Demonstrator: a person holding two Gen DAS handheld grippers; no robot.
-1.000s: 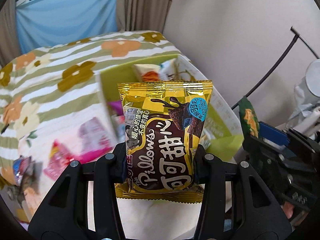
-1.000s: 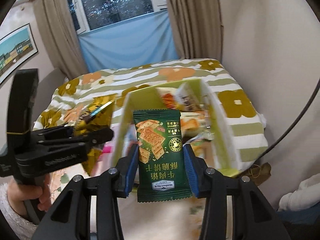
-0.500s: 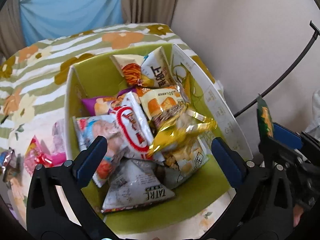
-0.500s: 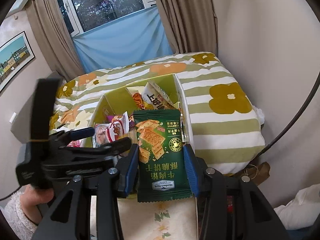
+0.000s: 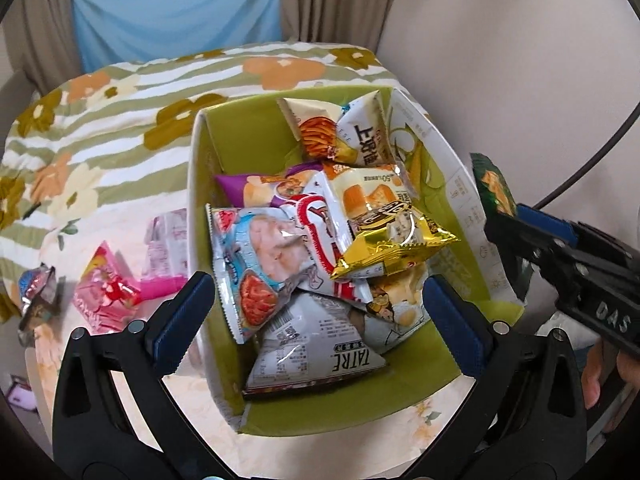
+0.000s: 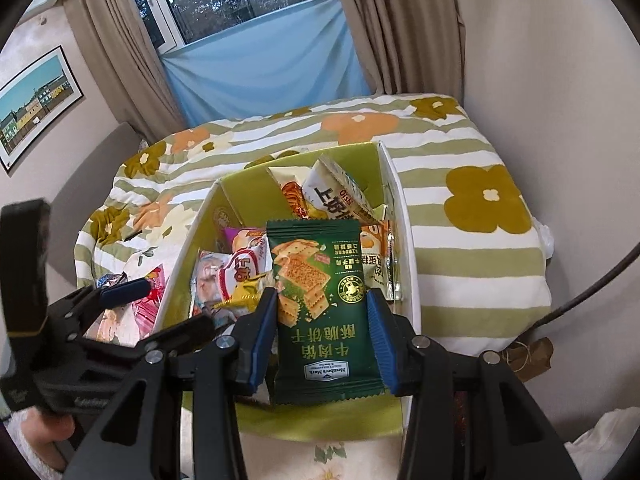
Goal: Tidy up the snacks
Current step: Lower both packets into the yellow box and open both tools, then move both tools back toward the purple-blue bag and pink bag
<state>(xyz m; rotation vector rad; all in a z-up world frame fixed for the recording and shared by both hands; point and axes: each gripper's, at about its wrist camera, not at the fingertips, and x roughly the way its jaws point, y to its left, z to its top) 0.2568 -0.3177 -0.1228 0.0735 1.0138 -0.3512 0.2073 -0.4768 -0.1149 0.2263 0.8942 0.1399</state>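
A green cardboard box [image 5: 340, 412] [image 6: 248, 188] full of snack packets sits on the flowered bedspread. My left gripper [image 5: 316, 316] is open and empty above its near end. The gold chocolate pillow packet [image 5: 396, 244] lies on top of the pile. My right gripper [image 6: 322, 336] is shut on a dark green cracker packet [image 6: 320, 308], held upright over the box's near right side. In the left wrist view the right gripper [image 5: 560, 256] and its green packet [image 5: 494, 188] show beyond the box's right wall.
Loose snacks lie on the bedspread left of the box: a pink packet [image 5: 106, 296], a pale pink packet [image 5: 168, 240] and a small foil one [image 5: 36, 292]. A beige wall [image 5: 520, 60] stands close on the right. Curtains and a window are behind.
My left gripper opened and dropped the gold packet into the box, and has come closer over it. My right gripper moved over the box with the green packet.
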